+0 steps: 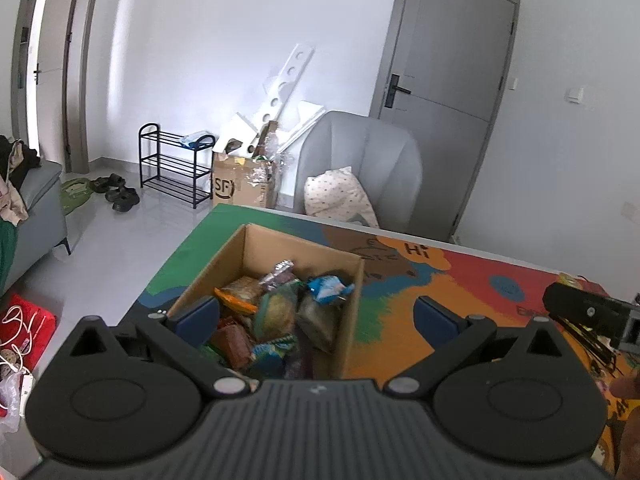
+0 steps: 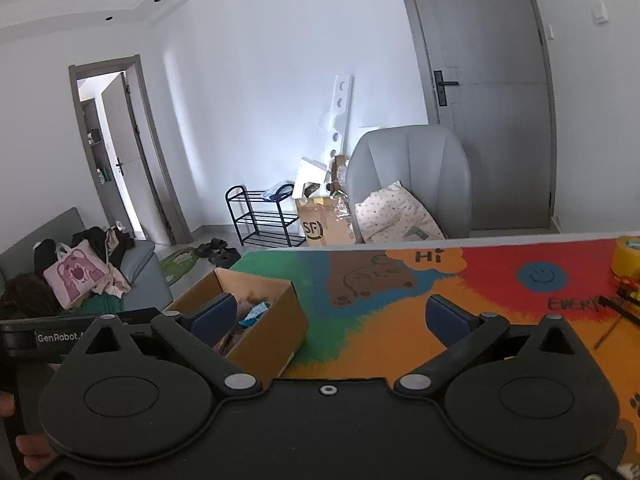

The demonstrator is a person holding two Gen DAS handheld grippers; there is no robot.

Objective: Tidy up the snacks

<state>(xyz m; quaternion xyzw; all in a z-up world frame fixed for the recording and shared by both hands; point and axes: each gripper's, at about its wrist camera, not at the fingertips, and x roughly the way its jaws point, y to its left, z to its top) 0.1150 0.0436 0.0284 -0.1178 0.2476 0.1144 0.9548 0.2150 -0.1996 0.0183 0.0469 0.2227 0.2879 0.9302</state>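
One open cardboard box (image 1: 256,280) sits near the worktop's (image 1: 400,312) left corner, holding a heap of snack packets (image 1: 276,312), too jumbled to count: a blue one, an orange one, a brown one and some greenish ones show. The left claw (image 1: 316,312) hangs released above the box, one pad over its contents and the other over bare worktop past the box's right wall. The right claw (image 2: 332,316) is spread wide too and grasps nothing; the box lies ahead and to its left. One yellow tub (image 2: 628,256) stands far right. Behind are one grey chair (image 2: 412,176) and one shoe rack (image 2: 260,216).
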